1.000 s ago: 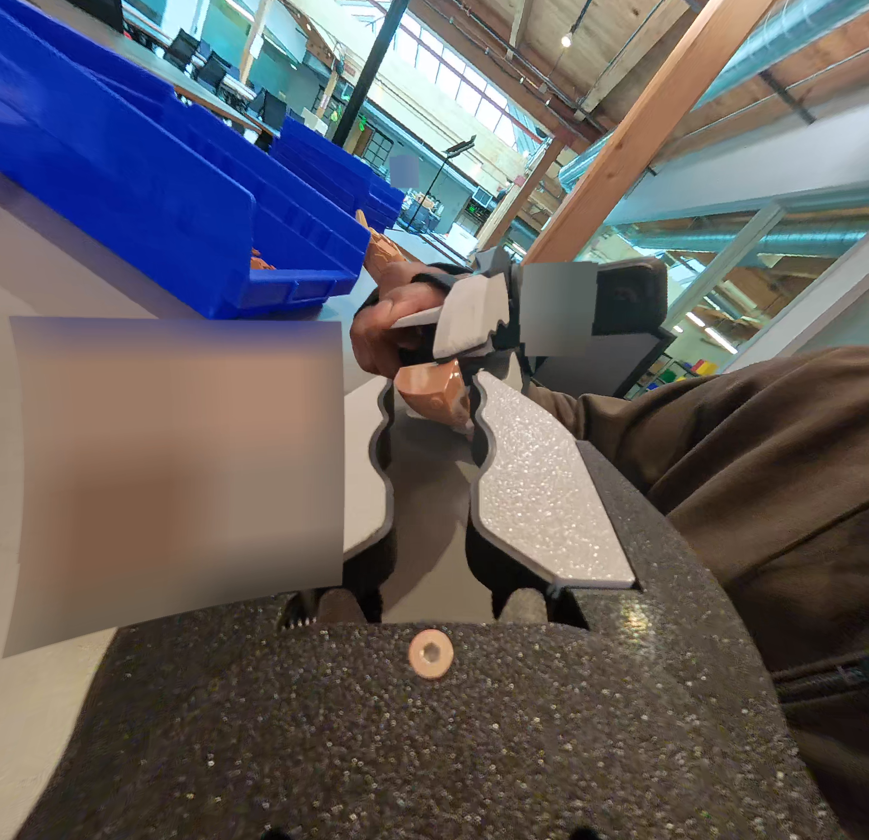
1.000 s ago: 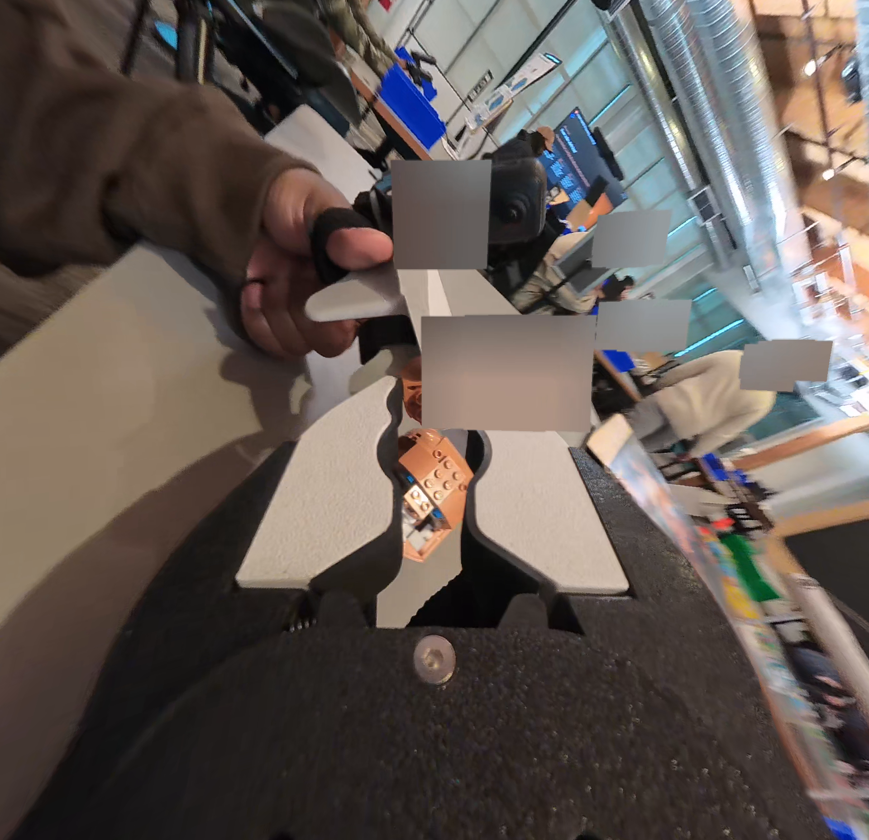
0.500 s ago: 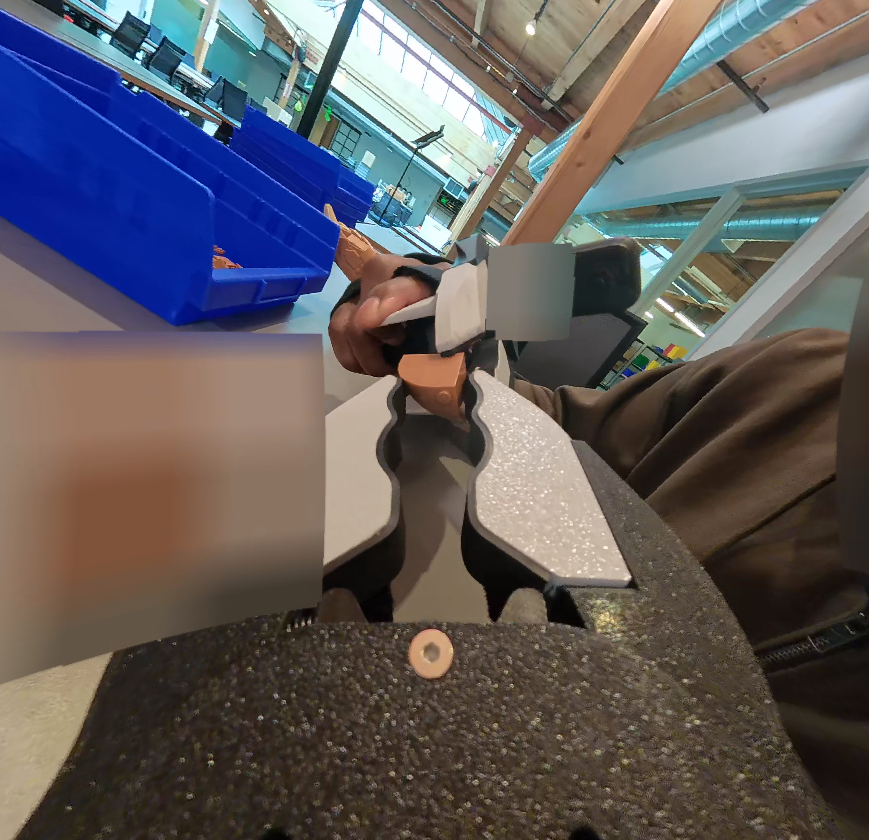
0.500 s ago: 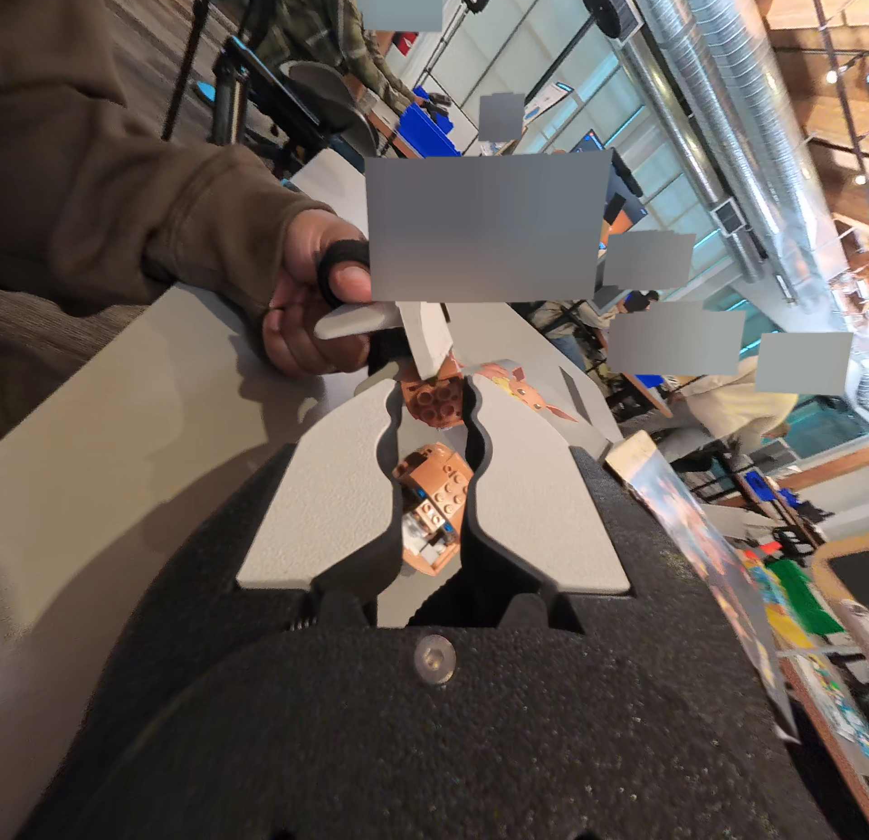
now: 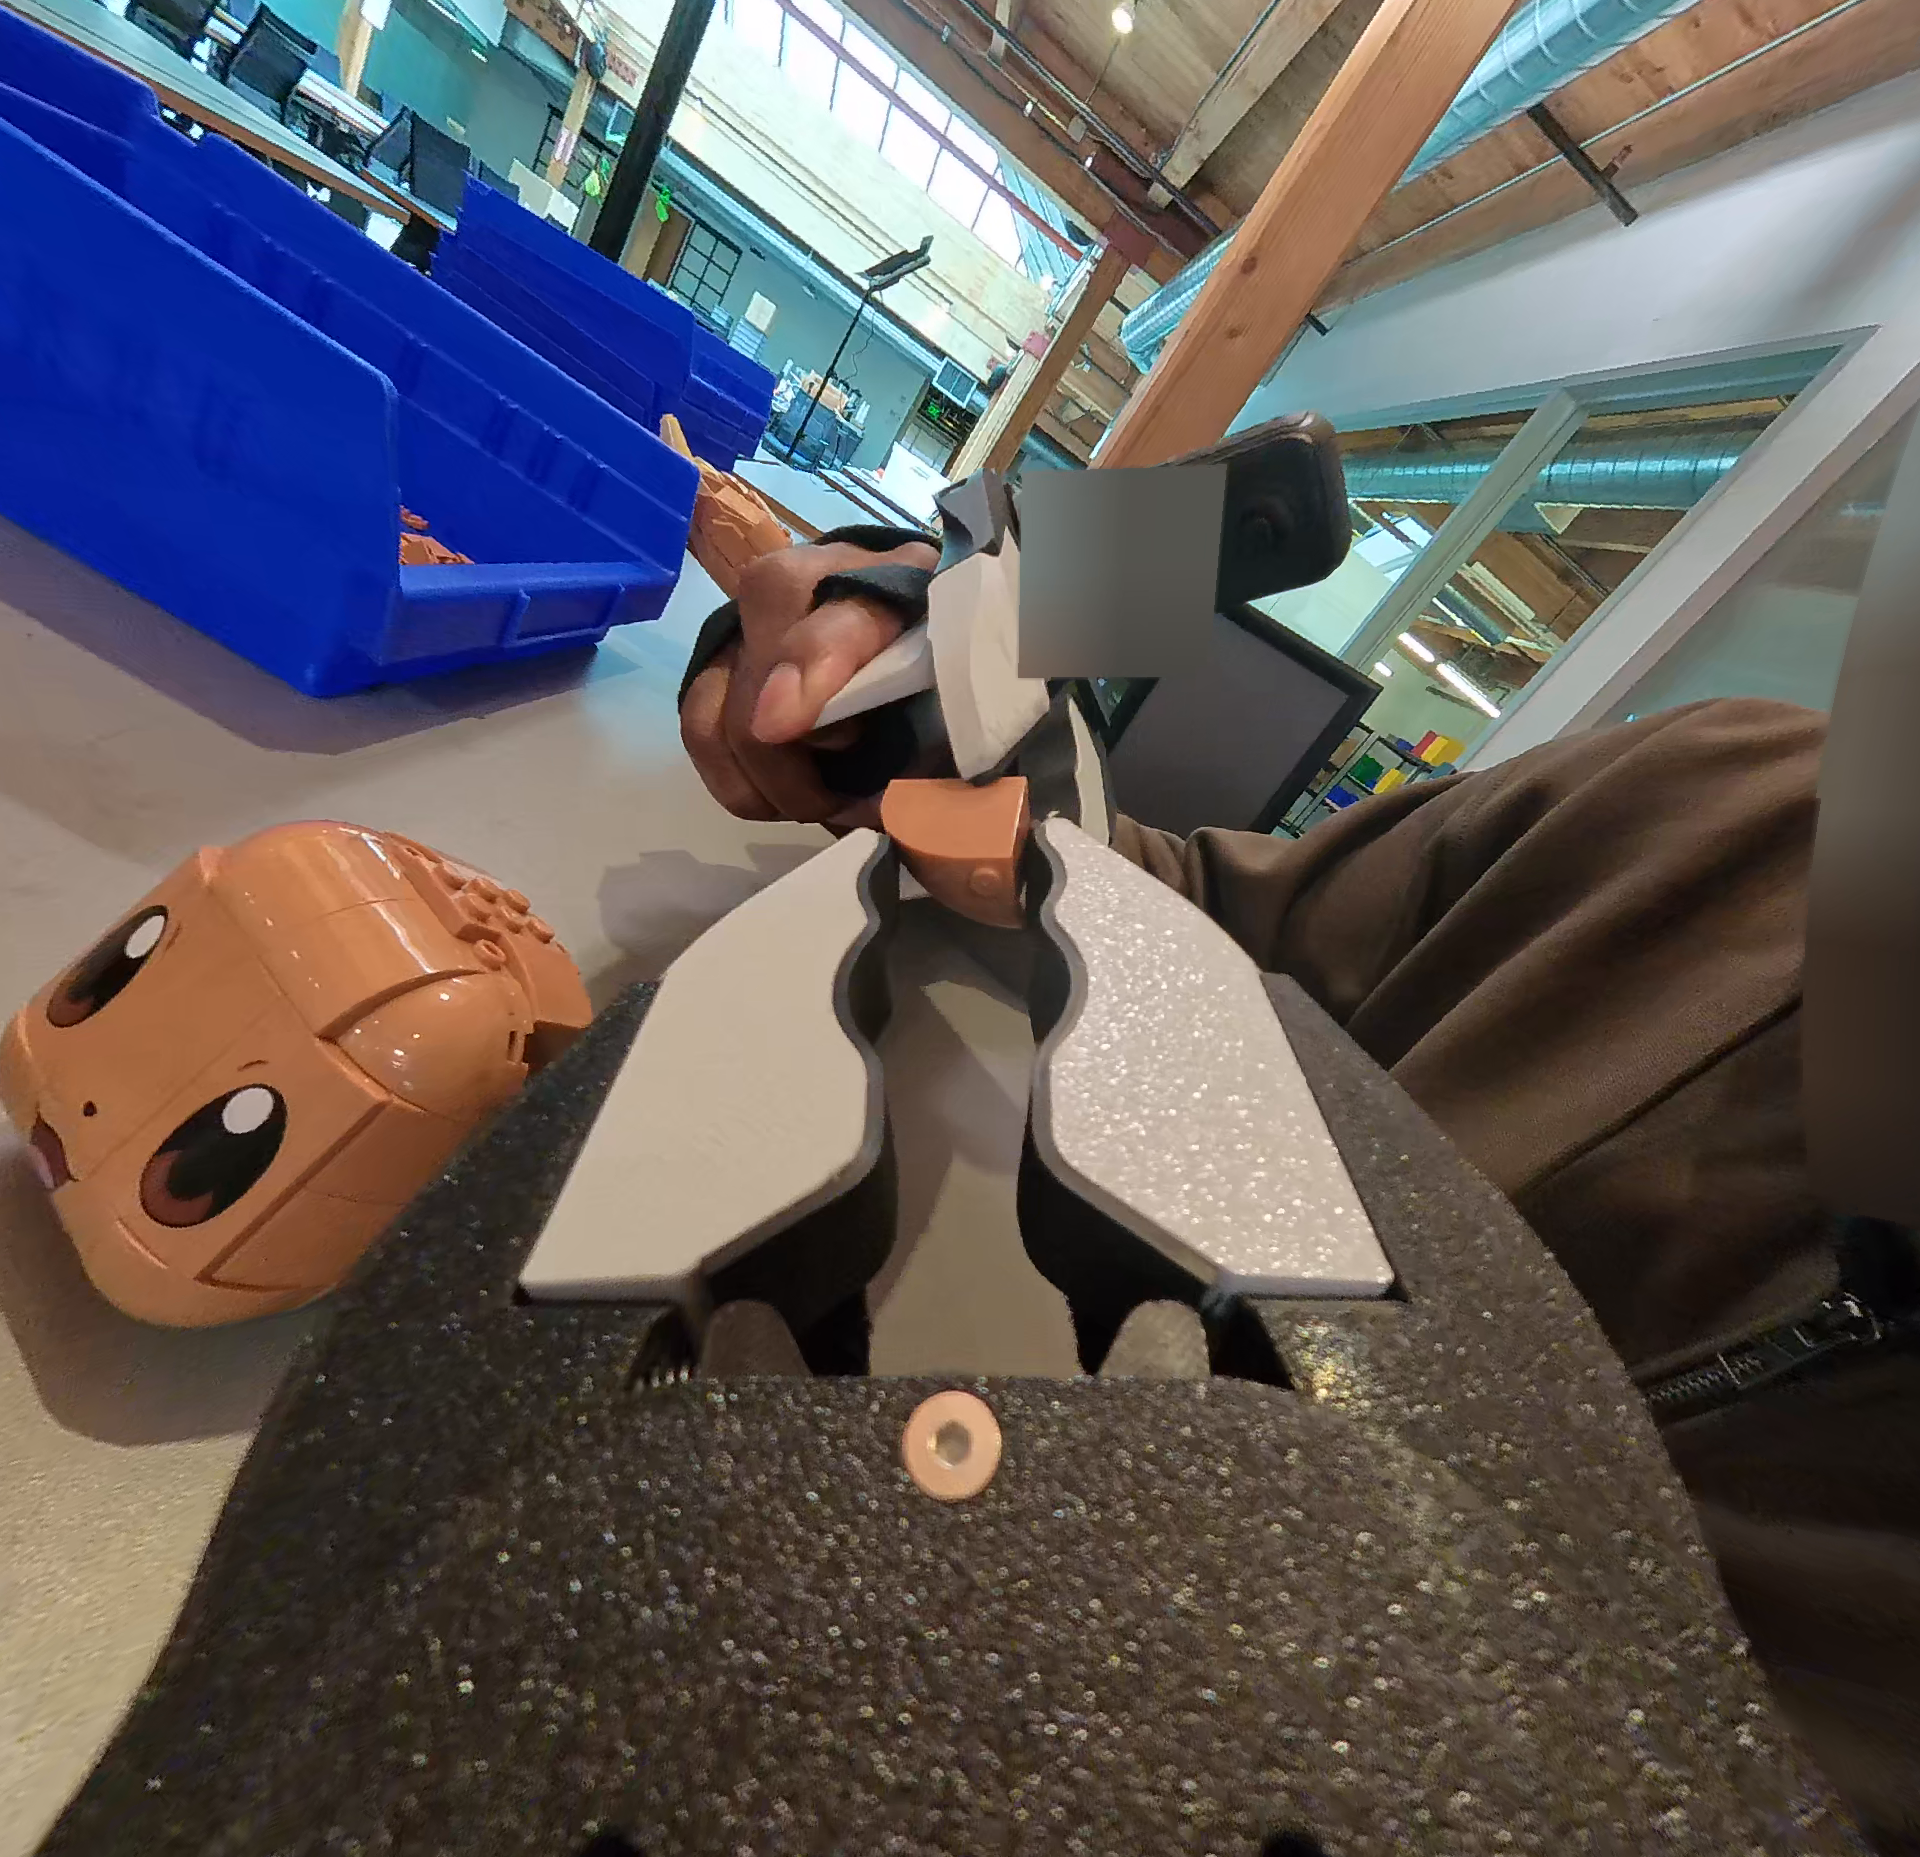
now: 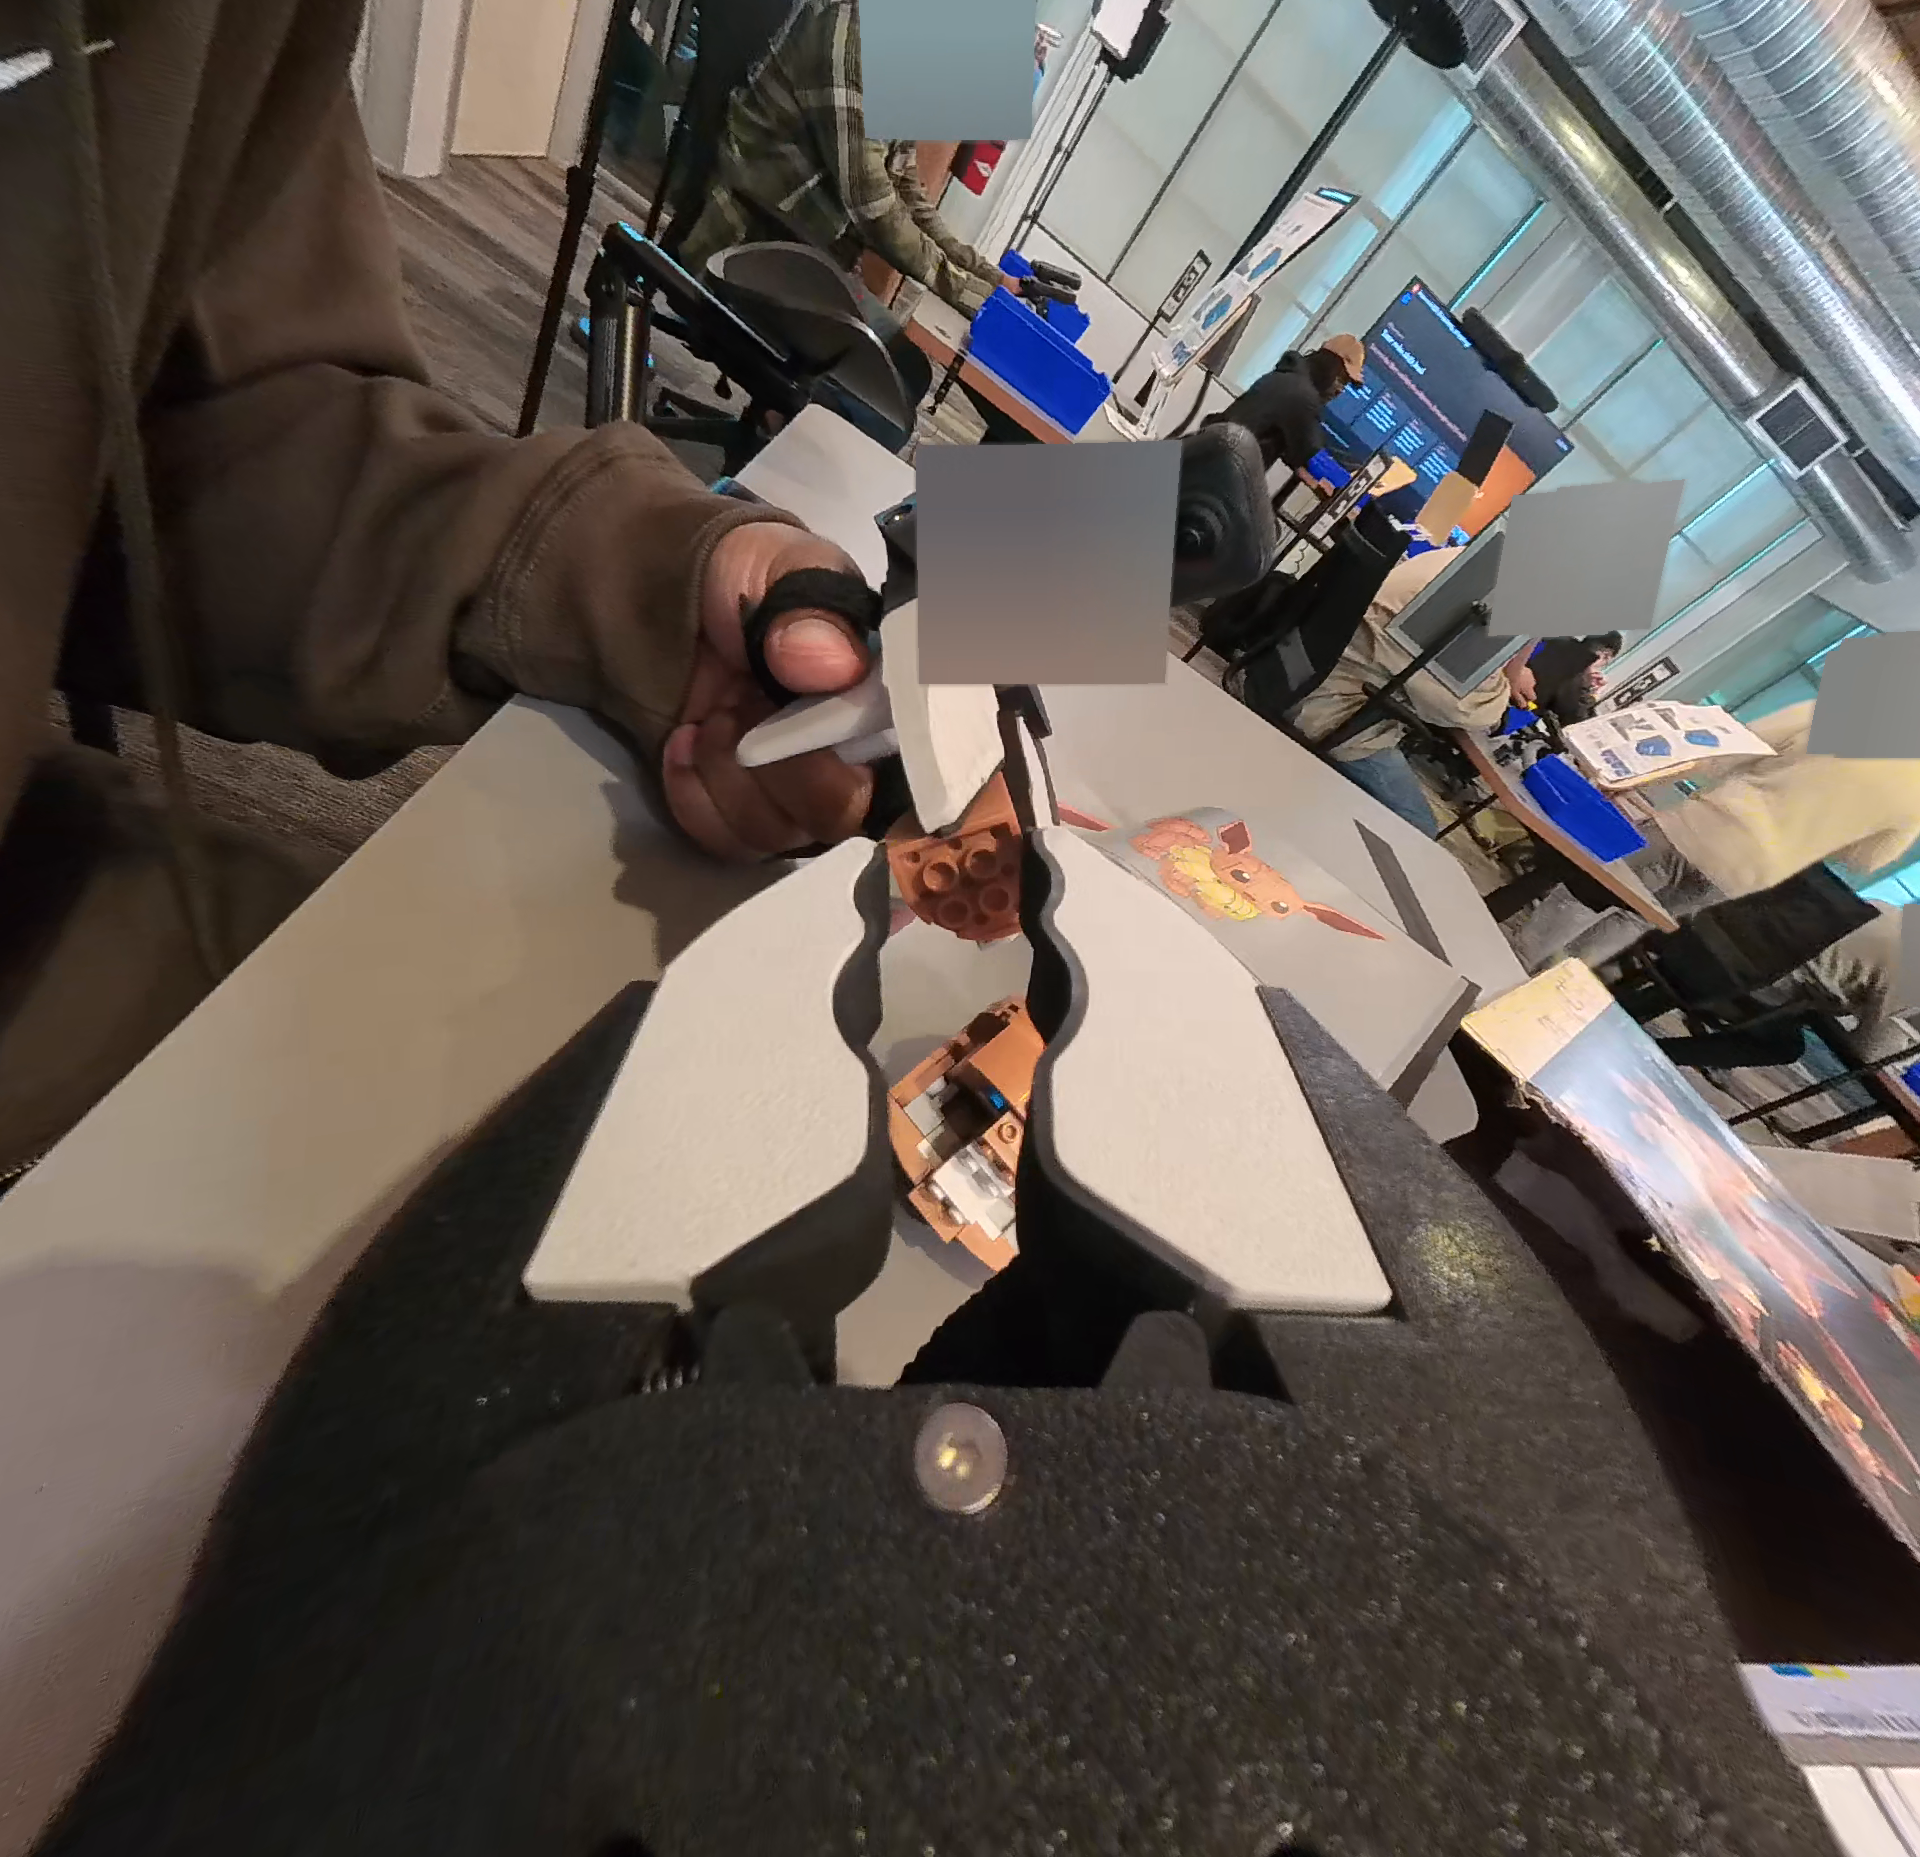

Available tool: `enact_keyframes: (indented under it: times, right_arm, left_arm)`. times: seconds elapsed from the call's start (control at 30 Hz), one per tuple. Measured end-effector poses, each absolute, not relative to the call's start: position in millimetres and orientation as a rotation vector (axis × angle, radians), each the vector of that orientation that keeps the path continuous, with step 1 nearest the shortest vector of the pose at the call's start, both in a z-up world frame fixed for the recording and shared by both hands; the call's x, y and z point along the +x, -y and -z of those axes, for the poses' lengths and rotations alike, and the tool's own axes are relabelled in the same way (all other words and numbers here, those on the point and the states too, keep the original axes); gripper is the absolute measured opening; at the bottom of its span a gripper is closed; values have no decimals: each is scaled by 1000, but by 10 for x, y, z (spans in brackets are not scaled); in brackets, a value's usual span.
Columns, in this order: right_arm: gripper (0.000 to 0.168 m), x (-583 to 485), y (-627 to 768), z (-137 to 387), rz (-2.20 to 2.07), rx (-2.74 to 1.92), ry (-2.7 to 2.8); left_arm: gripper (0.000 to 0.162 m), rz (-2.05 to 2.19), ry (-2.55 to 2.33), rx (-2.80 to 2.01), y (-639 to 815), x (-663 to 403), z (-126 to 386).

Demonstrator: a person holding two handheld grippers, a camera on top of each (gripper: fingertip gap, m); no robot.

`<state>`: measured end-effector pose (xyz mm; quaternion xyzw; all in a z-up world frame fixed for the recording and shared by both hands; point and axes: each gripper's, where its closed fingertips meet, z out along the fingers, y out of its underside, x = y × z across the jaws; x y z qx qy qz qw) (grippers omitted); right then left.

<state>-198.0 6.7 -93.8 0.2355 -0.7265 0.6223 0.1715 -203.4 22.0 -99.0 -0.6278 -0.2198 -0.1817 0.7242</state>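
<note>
While a brown brick (image 5: 961, 851) is pinched at the tips of both the left gripper (image 5: 961, 857) and right gripper (image 6: 956, 877), it is held lower toward the table (image 5: 312, 768) than before. A toy head (image 5: 260, 1069) lies near left, blue bins (image 5: 312, 477) far left, and a brick body (image 6: 961, 1132) under the right gripper.

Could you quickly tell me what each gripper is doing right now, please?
Left gripper: shut on the brown brick piece.
Right gripper: shut on the same piece.

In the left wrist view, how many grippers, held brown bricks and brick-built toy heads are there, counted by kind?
Grippers: 2, the left gripper and the right gripper
Brown brick between the jaws: 1
Toy head on the table: 1
Total: 4
</note>
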Motion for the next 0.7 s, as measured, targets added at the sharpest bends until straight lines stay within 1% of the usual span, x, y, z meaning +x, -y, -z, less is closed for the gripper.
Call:
enact_keyframes:
  times: [0.1, 0.23, 0.37, 0.5, 0.57, 0.7]
  right_arm:
    - [23, -2018, -54, 953, -1725, 663, 2029]
    - [23, -2148, 8, 991, -1495, 664, 1830]
    - [33, -2262, 59, 1047, -1322, 639, 1732]
    - [30, -2328, 74, 1040, -1280, 589, 1712]
    - [26, -2337, 71, 1015, -1266, 578, 1689]
    - [25, -2316, 55, 1021, -1266, 600, 1733]
  left_arm:
    - [24, 415, 512, -1369, -213, -2063, 997]
    - [23, 401, 592, -1334, -163, -2177, 1020]
    - [23, 375, 654, -1295, -133, -2277, 1025]
    - [23, 373, 672, -1277, -162, -2299, 1022]
    - [23, 367, 680, -1288, -200, -2300, 1038]
    - [23, 365, 671, -1298, -209, -2288, 1039]
